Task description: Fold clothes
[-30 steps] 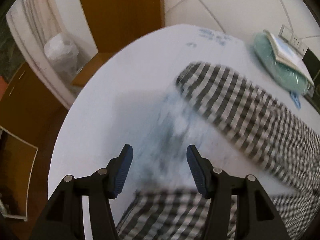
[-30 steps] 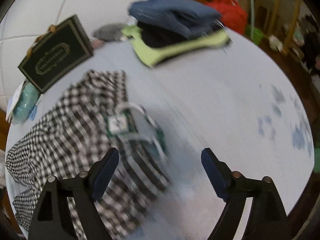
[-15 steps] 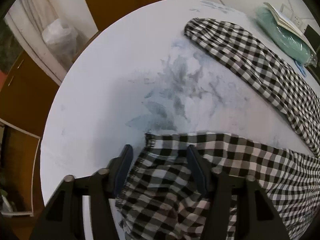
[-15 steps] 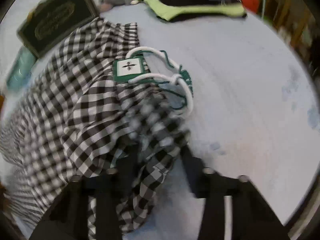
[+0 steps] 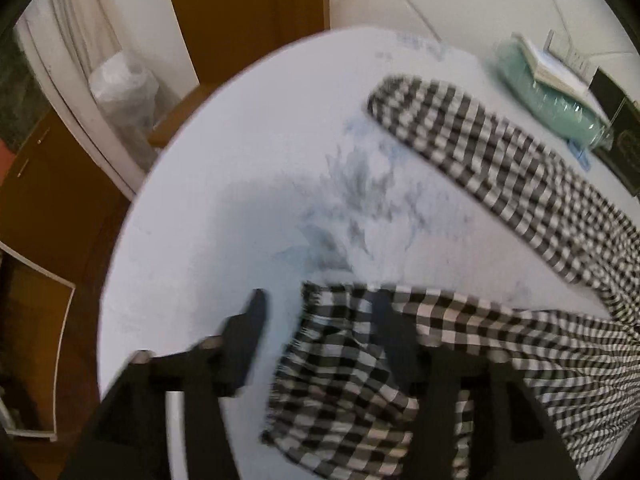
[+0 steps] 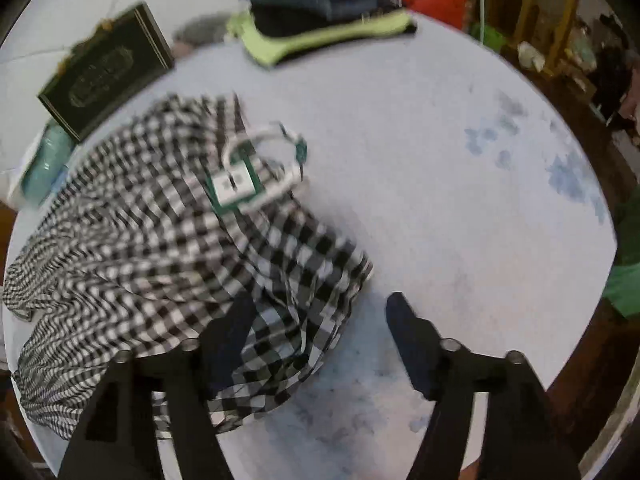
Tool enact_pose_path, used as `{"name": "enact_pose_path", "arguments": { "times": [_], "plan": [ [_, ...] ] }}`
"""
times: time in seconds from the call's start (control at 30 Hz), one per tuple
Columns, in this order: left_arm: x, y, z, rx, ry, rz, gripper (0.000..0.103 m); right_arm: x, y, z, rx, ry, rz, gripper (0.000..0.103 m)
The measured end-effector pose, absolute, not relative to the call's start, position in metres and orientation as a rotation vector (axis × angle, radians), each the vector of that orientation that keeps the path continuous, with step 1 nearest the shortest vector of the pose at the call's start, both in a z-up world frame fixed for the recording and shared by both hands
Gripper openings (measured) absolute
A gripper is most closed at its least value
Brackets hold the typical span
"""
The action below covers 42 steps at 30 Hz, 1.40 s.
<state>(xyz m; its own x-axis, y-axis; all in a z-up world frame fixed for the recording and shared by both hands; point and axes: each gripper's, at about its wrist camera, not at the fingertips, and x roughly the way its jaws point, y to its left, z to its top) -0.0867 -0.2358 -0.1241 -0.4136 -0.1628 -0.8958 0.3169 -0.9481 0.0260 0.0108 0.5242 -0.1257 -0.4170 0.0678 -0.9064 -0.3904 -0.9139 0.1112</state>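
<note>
The left tool (image 5: pixel 320 324) has its fingers spread, one on bare surface (image 5: pixel 224 216) and the other lying over the hem of the checked trousers (image 5: pixel 352 372); it clamps nothing. Half a second ago the same hem sat between those fingers with the tool lower over it, so the tool has since shifted slightly aside, and the leg end lies flat on the surface. The right tool (image 6: pixel 320 312) is also wide apart. Half a second back its fingers were drawn in close over the bunched waist; now they stand spread, the left finger over the cloth and the right over bare surface, and the waist has dropped in a rumpled heap. Both ends seem to have just been let go, though blur makes the exact contact hard to judge.

For the task, the trousers lie spread on the surface with both legs splayed and no fold showing, so this fits a laying-out or a regrip.

The left view alone shows the two legs well apart, a teal packet (image 5: pixel 548 92) beyond them. The right view alone shows the waist with its green label (image 6: pixel 234 186) and white cord, a dark box (image 6: pixel 106 70), and a folded stack (image 6: pixel 320 12) at the far edge.
</note>
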Motion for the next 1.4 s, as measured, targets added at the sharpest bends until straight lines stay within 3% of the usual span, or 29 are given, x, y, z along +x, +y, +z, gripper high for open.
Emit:
{"name": "enact_pose_path", "arguments": {
  "times": [0.23,0.3,0.37,0.57,0.87,1.1,1.4],
  "plan": [
    [-0.114,-0.242,-0.11,1.487,0.237,-2.475,0.062,-0.025,0.509,-0.086,-1.467,0.407,2.536,0.069],
    [-0.139,-0.232,-0.107,1.496,0.207,-2.505,0.067,-0.045,0.503,-0.078,-1.464,0.423,2.568,0.074],
    [-0.168,-0.224,-0.103,1.513,0.186,-2.53,0.07,-0.063,0.498,-0.074,-1.472,0.44,2.586,0.086],
    [-0.269,-0.208,-0.099,1.588,0.122,-2.556,0.076,-0.124,0.49,-0.073,-1.499,0.426,2.584,0.097],
    [-0.372,-0.204,-0.137,1.728,-0.054,-2.493,0.076,-0.191,0.503,-0.088,-1.536,0.413,2.518,0.098],
    [-0.388,-0.203,-0.181,1.822,-0.112,-2.447,0.077,-0.221,0.503,-0.111,-1.618,0.396,2.478,0.098],
    [-0.376,-0.205,-0.194,1.842,-0.019,-2.491,0.077,-0.253,0.484,-0.15,-1.74,0.37,2.44,0.102]
  ]
}}
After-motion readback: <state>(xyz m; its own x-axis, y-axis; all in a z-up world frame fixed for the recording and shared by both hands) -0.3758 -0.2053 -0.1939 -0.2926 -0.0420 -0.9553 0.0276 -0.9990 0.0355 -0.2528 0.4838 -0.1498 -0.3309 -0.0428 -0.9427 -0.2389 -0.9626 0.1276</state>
